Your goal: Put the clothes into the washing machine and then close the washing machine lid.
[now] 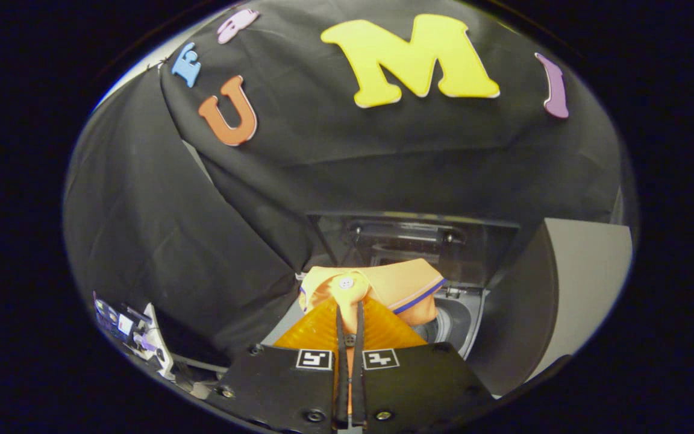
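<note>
1. My gripper: fingers nearly together, pinching the orange garment between them. Both fingers press on the cloth, only a thin strip of fabric shows in the gap.
2. Garment: orange, with a dark blue stripe along one edge and a pale button just above the fingertips. It bunches up ahead of the fingertips and droops over to the right.
3. Garment is held up off everything, clamped at the fold near the button. It hangs over the washing machine.
4. Washing machine: sits just beyond and below the fingers. Grey rim and part of the round drum opening visible right of the garment. The rest of the opening is hidden behind the cloth and my gripper.
5. Lid: up, standing open behind the garment, dark panel with a handle recess near its top edge.
6. Black cloth wall behind and to the left of the machine. A pale wall panel stands to the right.
7. Some small hardware on a light bracket sits well left of my gripper, too small to identify.
</note>
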A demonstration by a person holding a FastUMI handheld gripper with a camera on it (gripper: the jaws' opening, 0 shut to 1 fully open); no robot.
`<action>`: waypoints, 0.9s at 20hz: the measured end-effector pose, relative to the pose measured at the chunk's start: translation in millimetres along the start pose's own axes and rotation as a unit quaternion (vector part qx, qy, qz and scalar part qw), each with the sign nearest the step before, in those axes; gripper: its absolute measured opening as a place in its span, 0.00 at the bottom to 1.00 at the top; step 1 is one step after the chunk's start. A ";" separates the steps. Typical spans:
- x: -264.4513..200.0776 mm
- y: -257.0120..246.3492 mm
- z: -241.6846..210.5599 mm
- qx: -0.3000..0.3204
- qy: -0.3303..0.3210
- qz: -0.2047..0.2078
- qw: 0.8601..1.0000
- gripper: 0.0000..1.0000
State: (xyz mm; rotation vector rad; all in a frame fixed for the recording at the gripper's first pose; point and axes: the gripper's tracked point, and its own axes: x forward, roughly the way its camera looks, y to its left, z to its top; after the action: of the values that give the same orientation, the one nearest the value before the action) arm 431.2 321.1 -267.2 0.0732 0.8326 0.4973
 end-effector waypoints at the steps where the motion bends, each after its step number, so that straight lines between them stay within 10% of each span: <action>1: 10.9 -6.3 -4.4 0.003 0.011 -0.002 1.000 0.06; 18: 123.4 -70.7 -49.3 0.021 0.151 -0.056 0.987 0.06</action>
State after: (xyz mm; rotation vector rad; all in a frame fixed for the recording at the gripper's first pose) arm 493.1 307.9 -403.7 -0.0116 1.1384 0.3901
